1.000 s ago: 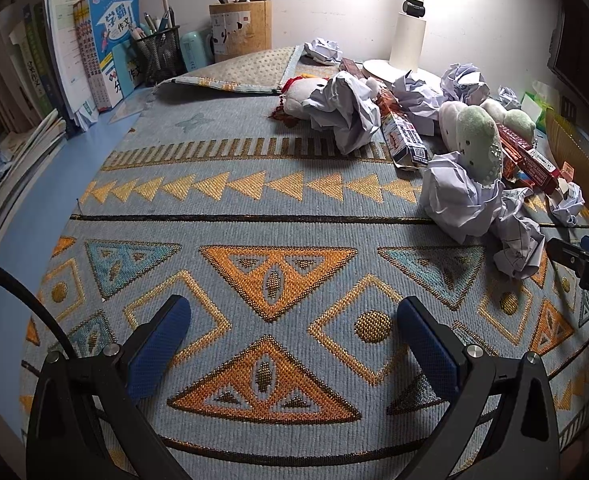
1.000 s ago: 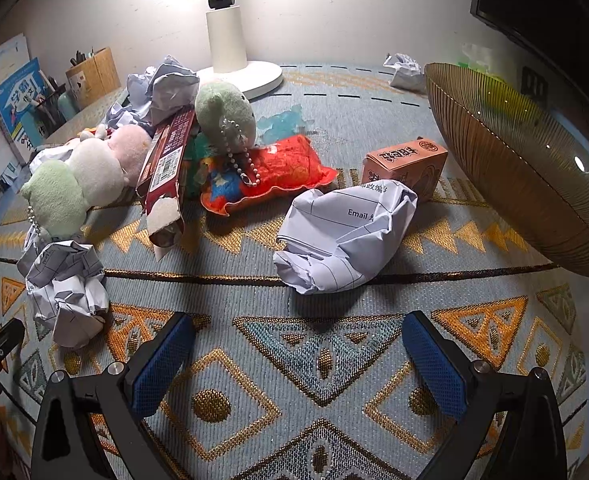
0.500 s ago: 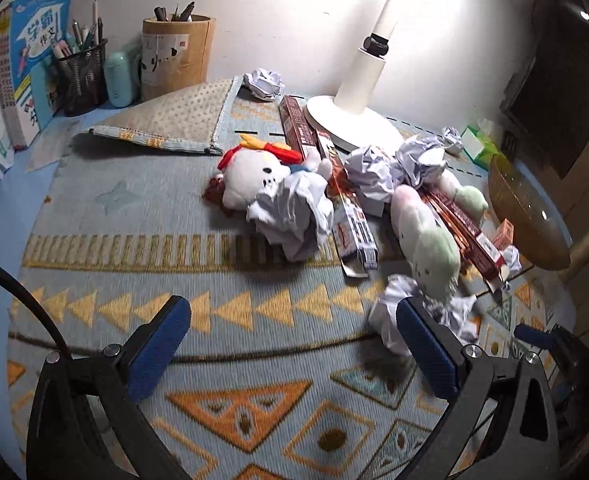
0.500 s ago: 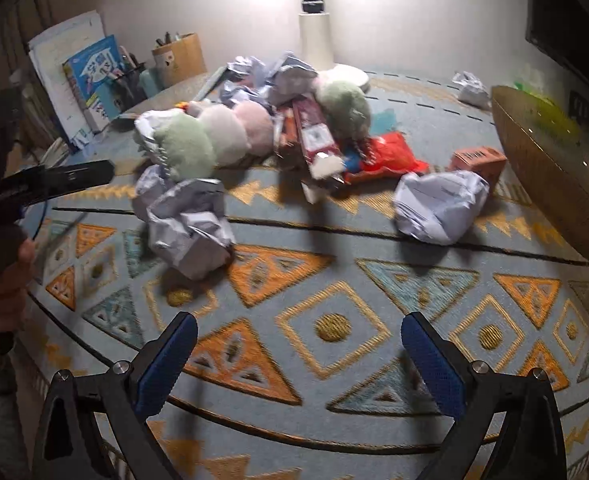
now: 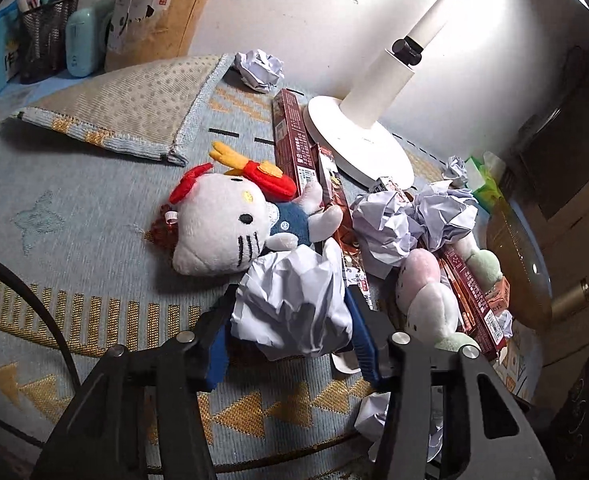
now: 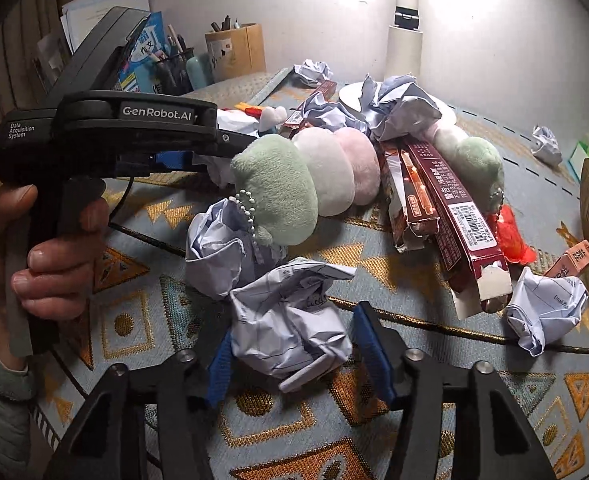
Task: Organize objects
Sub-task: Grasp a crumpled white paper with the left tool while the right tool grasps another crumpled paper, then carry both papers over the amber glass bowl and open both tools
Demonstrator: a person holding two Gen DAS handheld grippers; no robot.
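Observation:
A crumpled paper ball (image 5: 290, 308) lies on the patterned mat just below a white cat plush (image 5: 222, 224). My left gripper (image 5: 290, 320) is closing on it, and its blue pads (image 5: 364, 344) touch both sides. The right wrist view shows a second crumpled paper ball (image 6: 290, 320) in front of a green, white and pink plush (image 6: 314, 176). There my right gripper (image 6: 290, 332) is closing too, with its pads (image 6: 374, 352) against the paper. A hand (image 6: 50, 248) holds the left gripper (image 6: 106, 128) at the left of that view.
Dark red boxes (image 6: 446, 196), more paper balls (image 5: 398, 224) (image 6: 542, 312) and a small orange box (image 6: 574, 260) crowd the pile. A white lamp base (image 5: 358, 140) stands behind it. A ribbed bowl (image 5: 522, 256) sits at the right. Pen holders (image 5: 158, 16) stand at the back left.
Both grippers have moved in toward the pile. Their jaws, wide apart before, have narrowed around a paper ball each.

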